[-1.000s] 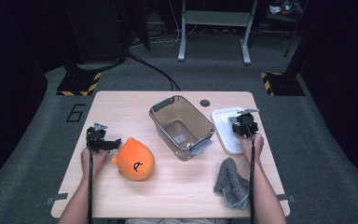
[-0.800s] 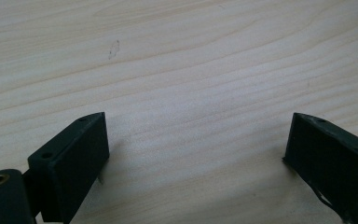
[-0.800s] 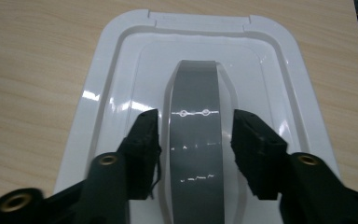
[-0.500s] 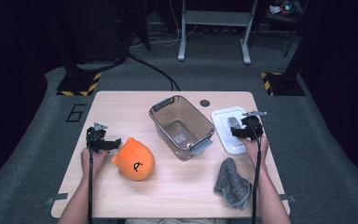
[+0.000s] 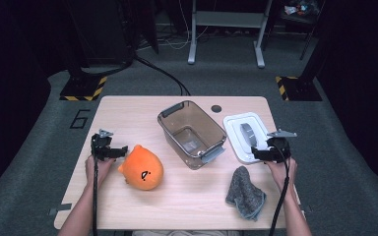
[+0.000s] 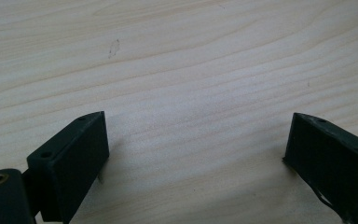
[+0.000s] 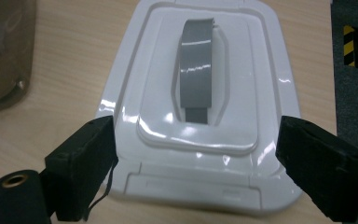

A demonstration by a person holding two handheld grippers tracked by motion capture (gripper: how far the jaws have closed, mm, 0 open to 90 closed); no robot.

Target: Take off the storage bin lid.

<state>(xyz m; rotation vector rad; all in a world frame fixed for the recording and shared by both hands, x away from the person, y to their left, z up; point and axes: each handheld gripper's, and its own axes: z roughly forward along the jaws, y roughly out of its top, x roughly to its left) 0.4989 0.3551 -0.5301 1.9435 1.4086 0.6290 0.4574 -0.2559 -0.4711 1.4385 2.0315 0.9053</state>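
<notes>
- Lid [image 5: 246, 136], white with a grey handle strip, lies flat on the wooden surface [image 5: 192, 196] just to the right of the clear bin [image 5: 192, 132], which stands open and empty.
- Right gripper [image 5: 262, 154] sits at the lid's near edge; a second ago it was further up, over the lid's middle, and it has since drawn back toward the person.
- Its fingers [image 7: 81, 163] have just been opening and now stand wide apart; in the right gripper view the lid [image 7: 200, 107] lies between and beyond them, with neither finger pressing on it.
- Judged from this, the lid has been let go and set down beside the bin, so the bin is ready to be filled.
- Left gripper [image 5: 109, 151] rests in the same place as before, just left of the orange plush toy [image 5: 142, 167].
- Its fingers [image 6: 74, 158] are wide open over bare wood and hold nothing.
- Grey cloth [image 5: 245, 192] lies crumpled near the front edge, close to the right hand [image 5: 278, 169].
- Likely next: picking up the plush toy or the cloth for the bin.
</notes>
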